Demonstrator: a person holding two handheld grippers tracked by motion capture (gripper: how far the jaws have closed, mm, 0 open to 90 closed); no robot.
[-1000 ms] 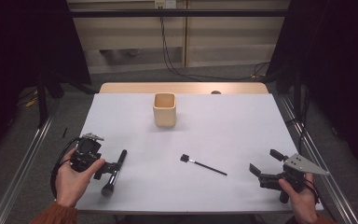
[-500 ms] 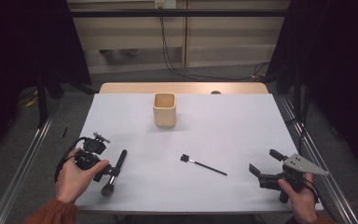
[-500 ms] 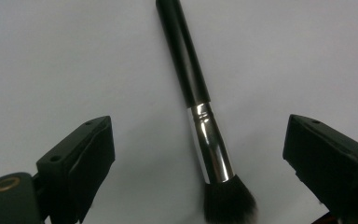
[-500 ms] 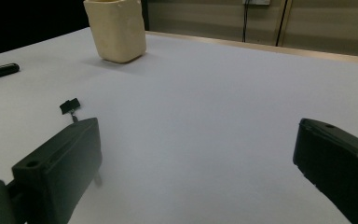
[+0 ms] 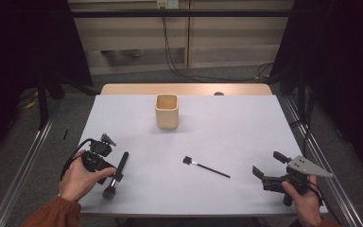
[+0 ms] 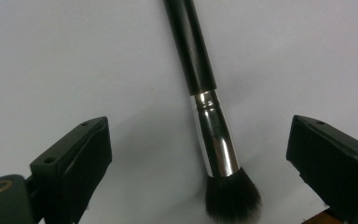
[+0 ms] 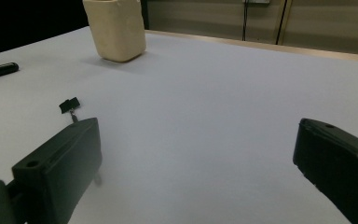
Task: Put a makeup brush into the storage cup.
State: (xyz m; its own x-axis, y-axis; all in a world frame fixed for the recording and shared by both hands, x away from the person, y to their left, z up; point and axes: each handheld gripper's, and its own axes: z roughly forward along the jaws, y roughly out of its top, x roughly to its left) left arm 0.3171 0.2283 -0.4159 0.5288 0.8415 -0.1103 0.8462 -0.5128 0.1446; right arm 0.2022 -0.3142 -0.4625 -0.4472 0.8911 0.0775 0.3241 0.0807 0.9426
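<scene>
My left gripper [image 6: 196, 158] sits at the table's [image 5: 227, 118] seven o'clock corner, jaws spread wide and straddling the makeup brush [image 6: 209, 121], which lies flat between them untouched, bristles nearest me, handle running toward twelve. My right gripper [image 5: 269, 168] rests at five o'clock, also released, holding nothing. A thin applicator brush [image 5: 206, 166] lies near centre; the beige cup [image 5: 166, 110] stands toward twelve.
</scene>
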